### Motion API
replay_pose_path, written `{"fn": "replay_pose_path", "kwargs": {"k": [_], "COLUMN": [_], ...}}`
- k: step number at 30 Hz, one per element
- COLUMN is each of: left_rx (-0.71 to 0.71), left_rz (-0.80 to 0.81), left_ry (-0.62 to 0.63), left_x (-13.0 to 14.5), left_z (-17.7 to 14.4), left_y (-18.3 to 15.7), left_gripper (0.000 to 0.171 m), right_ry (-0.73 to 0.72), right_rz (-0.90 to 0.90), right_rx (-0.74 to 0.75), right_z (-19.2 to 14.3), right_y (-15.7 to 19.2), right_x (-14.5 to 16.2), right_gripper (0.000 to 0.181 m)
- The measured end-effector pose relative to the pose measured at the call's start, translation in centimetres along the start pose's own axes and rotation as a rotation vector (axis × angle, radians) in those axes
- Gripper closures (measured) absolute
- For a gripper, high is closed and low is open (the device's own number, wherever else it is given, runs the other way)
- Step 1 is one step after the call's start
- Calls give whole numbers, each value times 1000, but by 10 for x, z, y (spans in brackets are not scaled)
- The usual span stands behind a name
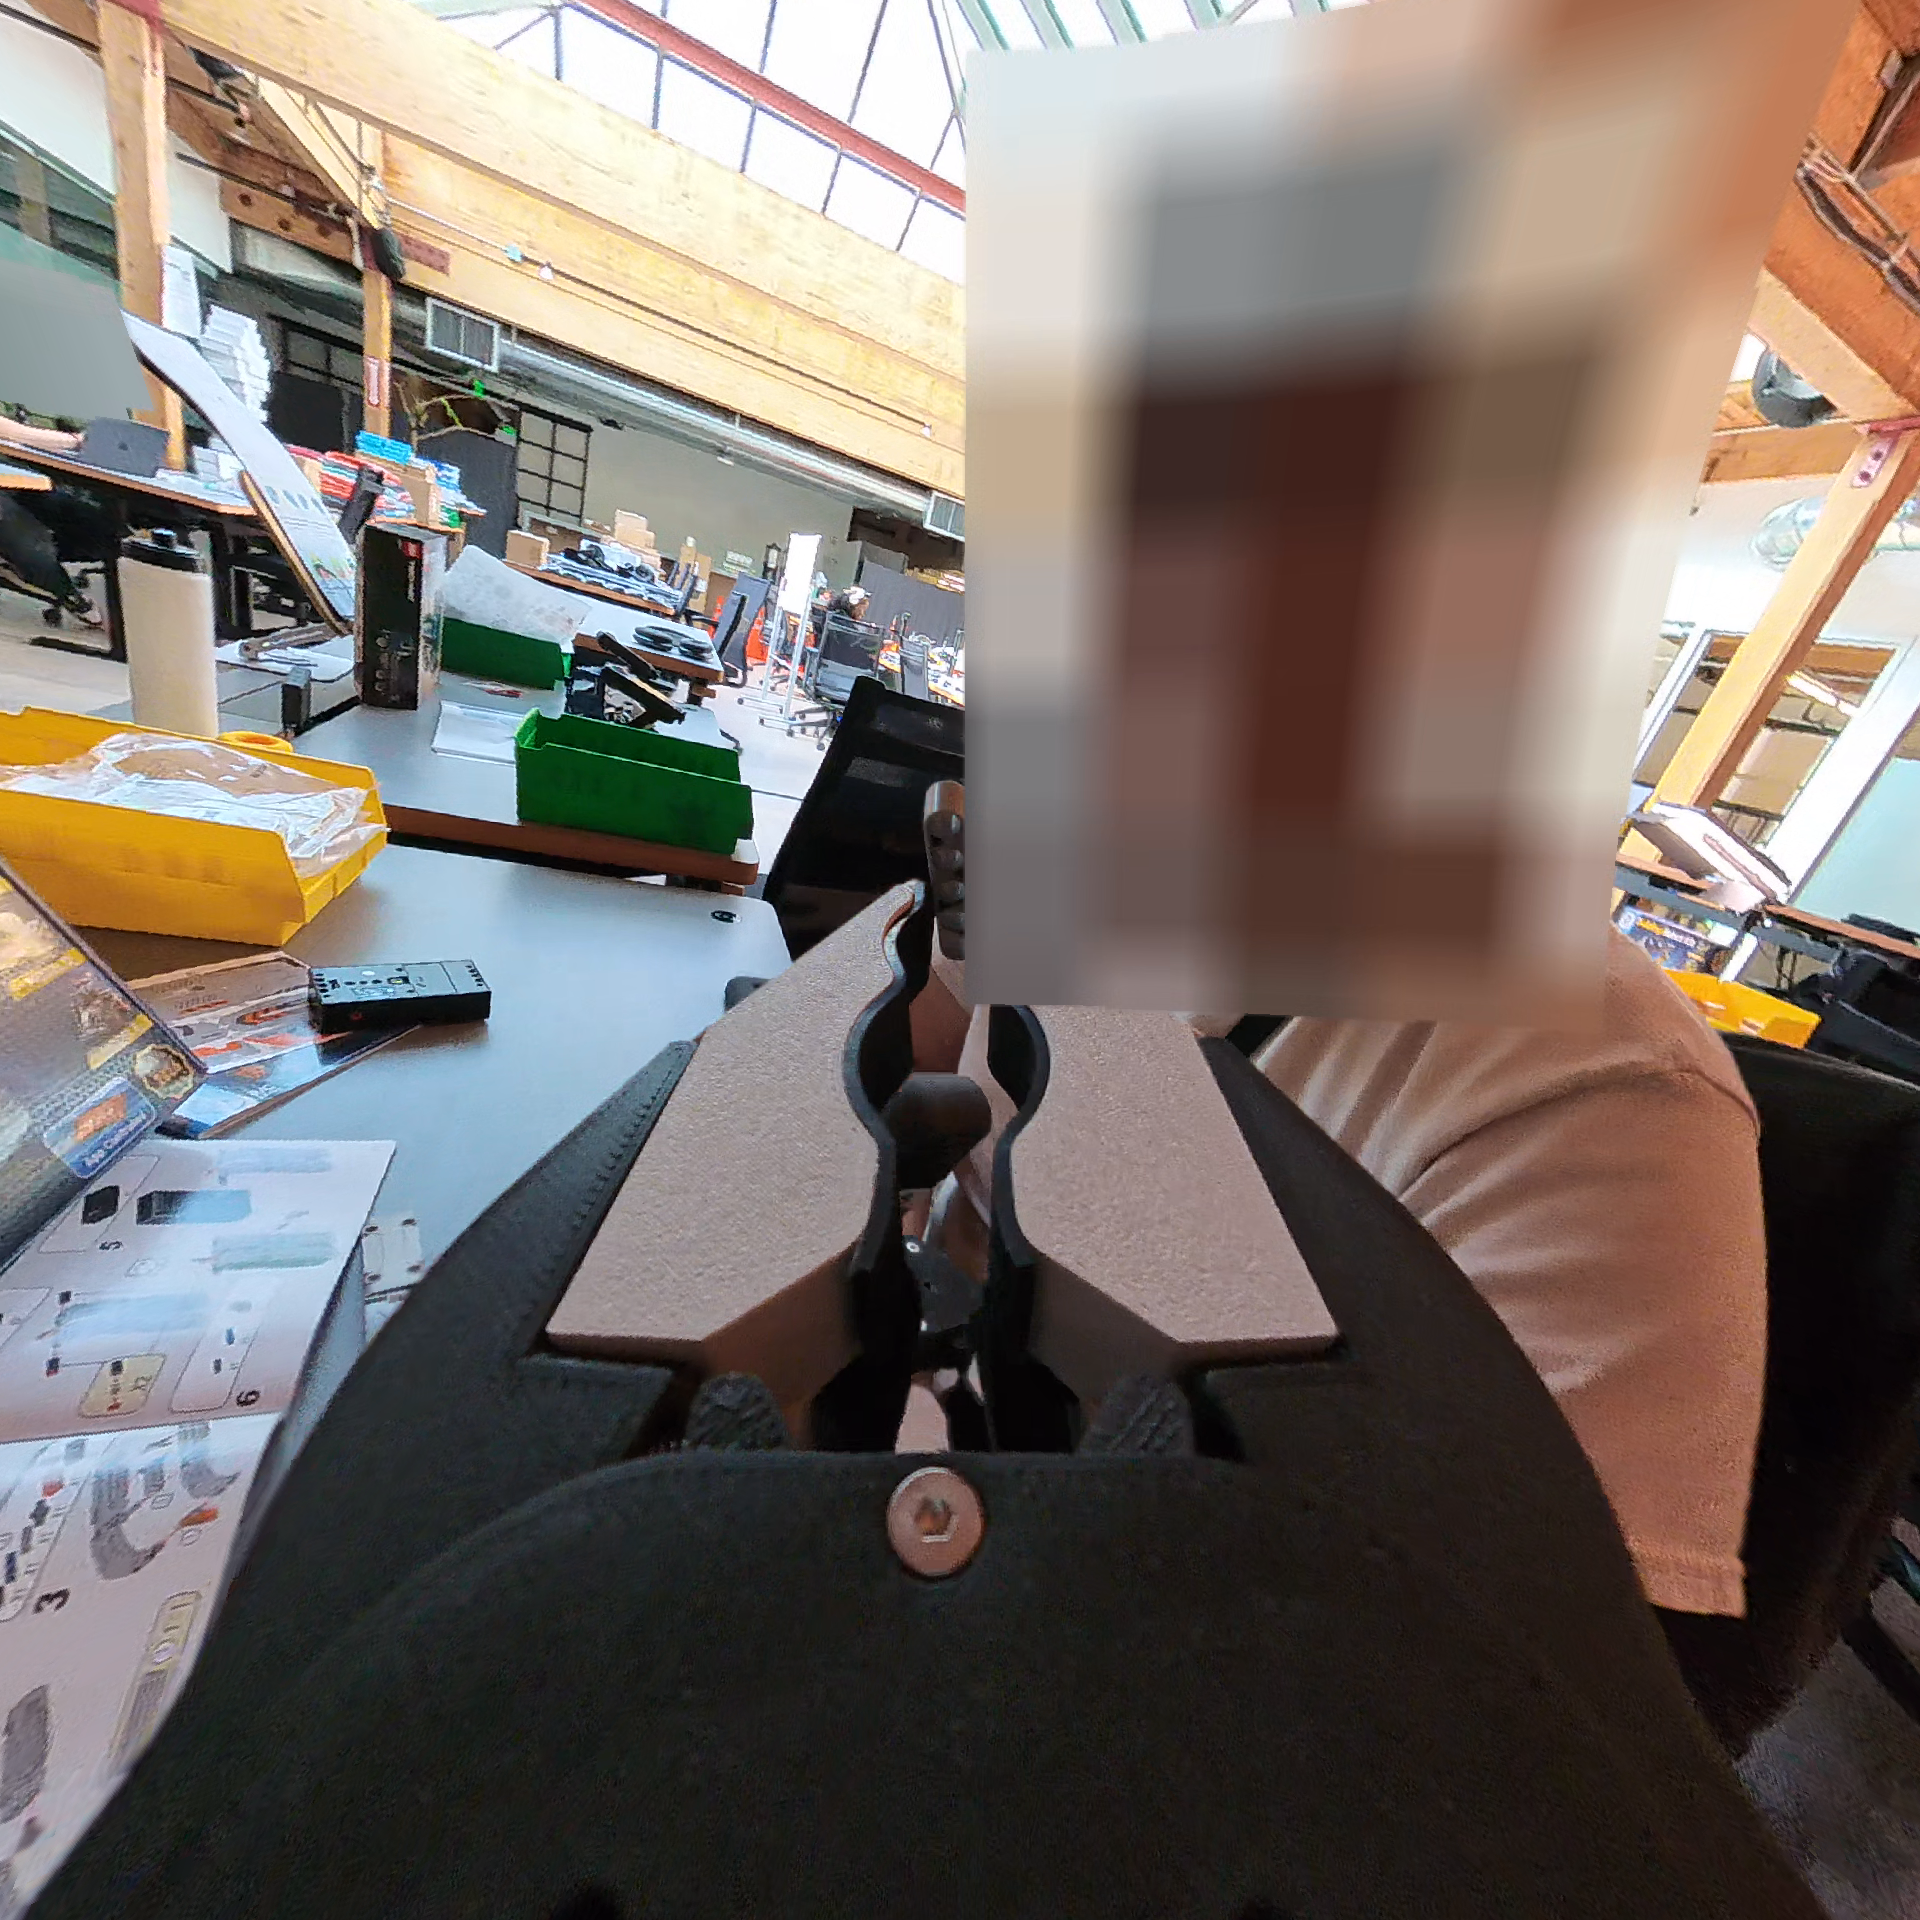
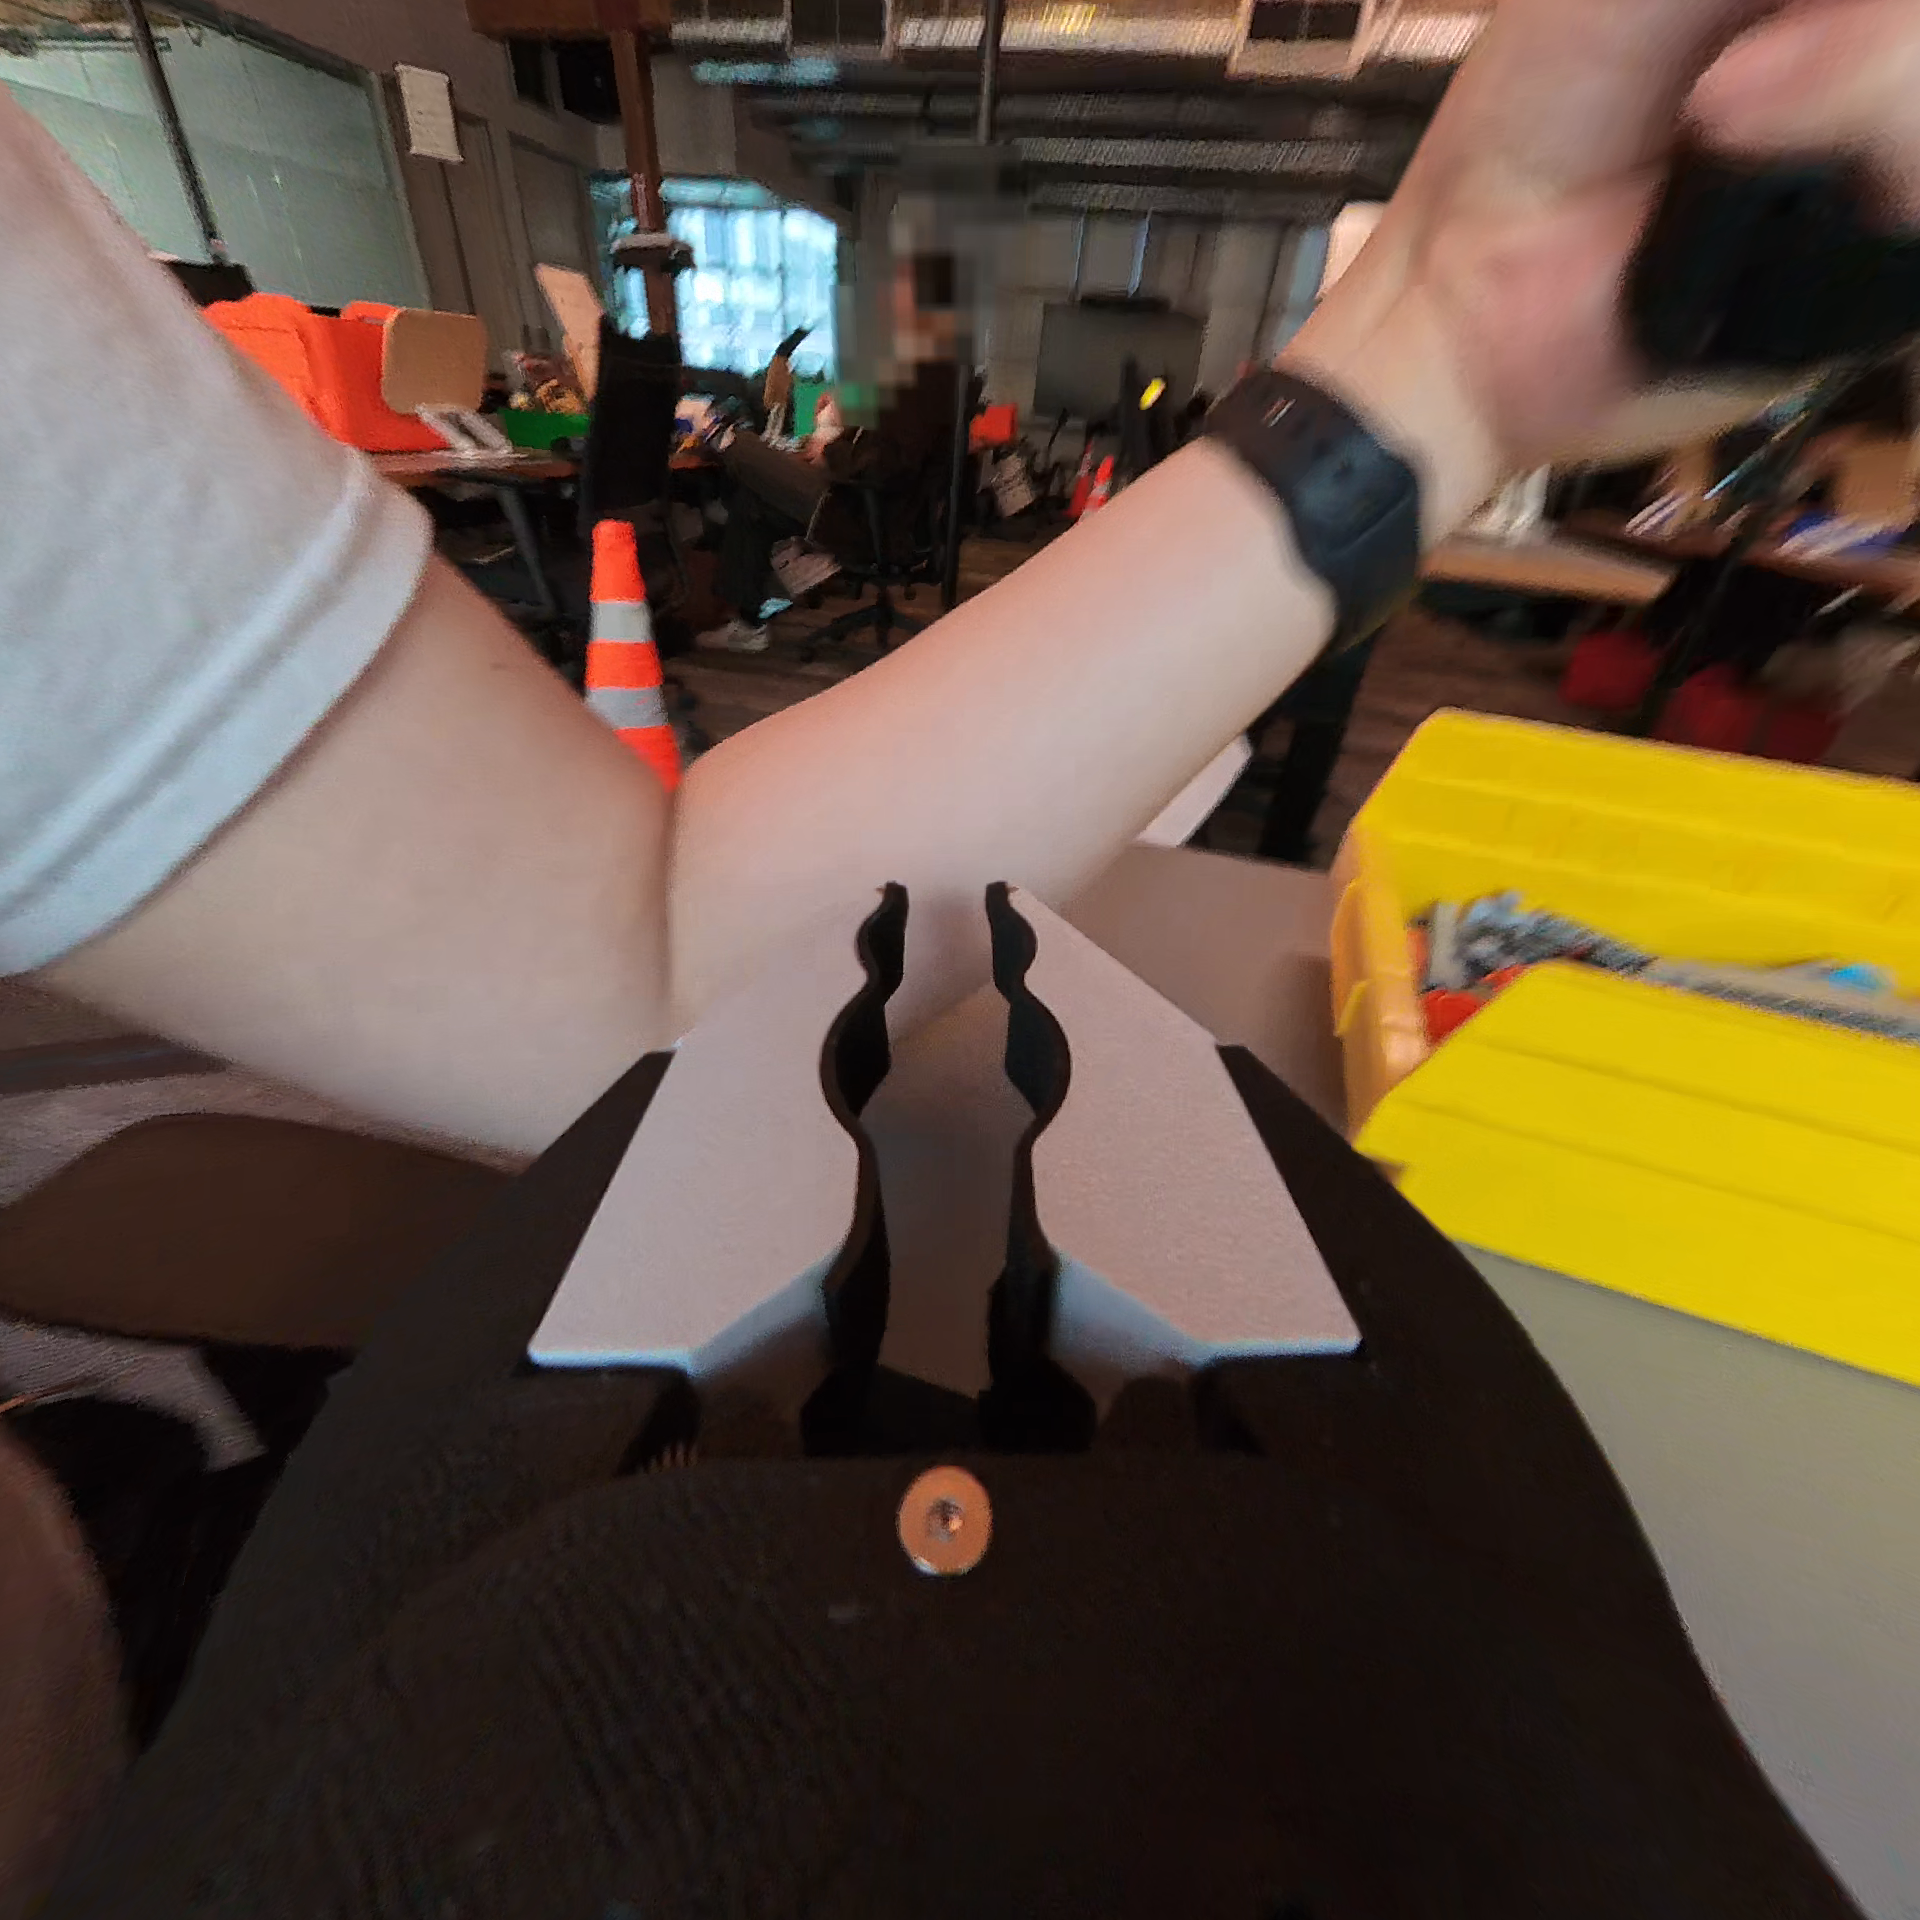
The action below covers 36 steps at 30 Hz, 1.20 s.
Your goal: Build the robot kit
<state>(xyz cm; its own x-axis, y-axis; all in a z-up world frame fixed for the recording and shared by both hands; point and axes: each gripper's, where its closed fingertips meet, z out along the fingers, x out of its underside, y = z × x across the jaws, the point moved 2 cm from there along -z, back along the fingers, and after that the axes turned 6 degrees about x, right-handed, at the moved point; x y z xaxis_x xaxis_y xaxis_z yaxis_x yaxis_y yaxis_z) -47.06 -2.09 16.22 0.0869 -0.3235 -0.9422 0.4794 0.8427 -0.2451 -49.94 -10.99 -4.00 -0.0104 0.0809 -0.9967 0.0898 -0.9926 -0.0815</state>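
Note:
In the left wrist view my left gripper (image 1: 951,997) is shut on a small dark grey building-toy assembly (image 1: 940,1117). The assembly's perforated grey end (image 1: 943,862) sticks up past the fingertips. A person in a beige shirt (image 1: 1507,1195) sits right behind it. In the right wrist view my right gripper (image 2: 945,896) has its jaws a narrow gap apart with nothing between them. It is over the table edge and points at the person's bare forearm (image 2: 987,748). The raised hand (image 2: 1538,208) holds a blurred black object (image 2: 1766,270).
On the grey table (image 1: 582,956) lie instruction sheets (image 1: 156,1299), a small black box (image 1: 400,992) and a yellow bin (image 1: 177,831) with a plastic bag. Green bins (image 1: 634,779) and a white bottle (image 1: 171,644) stand farther back. Yellow bins (image 2: 1662,1143) sit right of the right gripper. My right fingertips sit around 25 cm from my left ones.

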Motion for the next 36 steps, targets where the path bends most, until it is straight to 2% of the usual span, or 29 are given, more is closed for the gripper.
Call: {"fn": "replay_pose_path", "kwargs": {"k": [2,4,6,9,11,15,17,19,22,24,30,36], "left_rx": [-43,-174,-425,-900,-1022,-1058,-1106,-1074,-1073,-1051,-960,-840], "left_rz": [-13,-59,-165,-278,-277,-156,-47,13,35,41,80,-14], "left_ry": [1,22,67,164,219,313,358,390,437,450,400,354], "left_x": [8,25,54,111,144,192,204,212,218,218,217,234], "left_z": [11,18,14,-14,-13,23,38,60,75,82,86,88], "left_y": [1,12,37,74,83,98,109,117,131,136,143,142], "left_gripper": [167,167,167,166,166,166,166,166,166,166,165,166], "right_ry": [-140,-259,-309,-246,-239,-185,-144,-113,-124,-72,9,103], "right_rz": [-68,-85,-62,-30,-22,-55,-45,26,178,265,334,385], "right_rx": [96,219,300,388,410,404,389,340,255,204,126,42], "right_z": [-17,-41,-66,-99,-127,-175,-188,-195,-199,-202,-212,-213], "right_y": [-11,-27,-39,-49,-47,-45,-51,-59,-68,-73,-79,-76], "right_x": [-24,-43,-52,-46,-45,-37,-29,-21,-22,-15,-4,12], "right_gripper": [168,169,169,168,168,163,157,156,149,147,147,159]}}
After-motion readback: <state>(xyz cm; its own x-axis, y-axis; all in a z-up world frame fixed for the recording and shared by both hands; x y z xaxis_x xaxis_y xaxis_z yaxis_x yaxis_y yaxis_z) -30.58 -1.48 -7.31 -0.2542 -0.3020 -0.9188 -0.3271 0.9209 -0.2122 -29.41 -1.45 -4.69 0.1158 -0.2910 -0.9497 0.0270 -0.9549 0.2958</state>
